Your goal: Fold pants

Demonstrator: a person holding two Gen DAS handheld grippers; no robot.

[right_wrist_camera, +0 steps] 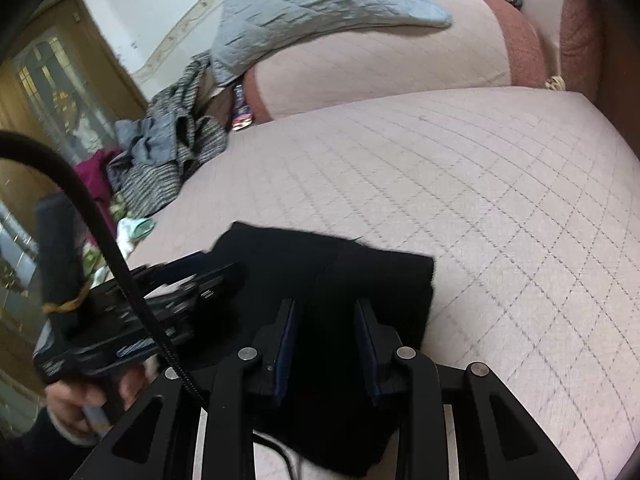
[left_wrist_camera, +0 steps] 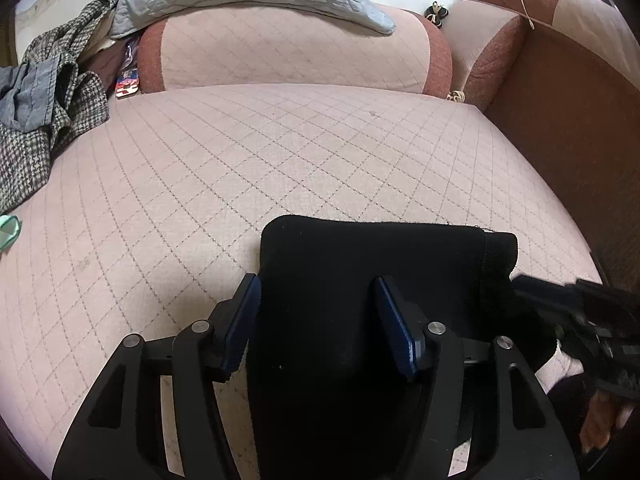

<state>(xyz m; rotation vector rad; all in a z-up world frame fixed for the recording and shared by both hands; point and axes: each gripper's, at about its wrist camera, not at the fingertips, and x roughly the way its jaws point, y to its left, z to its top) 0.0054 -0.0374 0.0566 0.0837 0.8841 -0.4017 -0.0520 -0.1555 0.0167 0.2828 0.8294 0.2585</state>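
The black pants (left_wrist_camera: pixel 360 280) are seen lying on the quilted pink sofa seat (left_wrist_camera: pixel 240 160) as a compact, squared bundle, so the folding is judged to be at its last stage, with the stack being let go or tidied. In the left wrist view the left gripper (left_wrist_camera: pixel 318 320) is held over the bundle with its jaws standing wide apart; the left pad sits just off the cloth's edge at about nine o'clock, and no pinch is seen. In the right wrist view the right gripper (right_wrist_camera: pixel 326 340) is held with a narrower gap, black cloth filling the space between the pads, yet whether the pads press on it cannot be told. The next move is judged to call for a lift clear without dragging the top layer, or a light pressing of the loose cuff at three o'clock. Only the left view shows that ribbed cuff edge and the brown armrest (left_wrist_camera: pixel 560 140); only the right view shows the person's hand (right_wrist_camera: pixel 80 404) on the other tool, the cable (right_wrist_camera: pixel 120 264), and a cabinet (right_wrist_camera: pixel 44 88) at ten o'clock.
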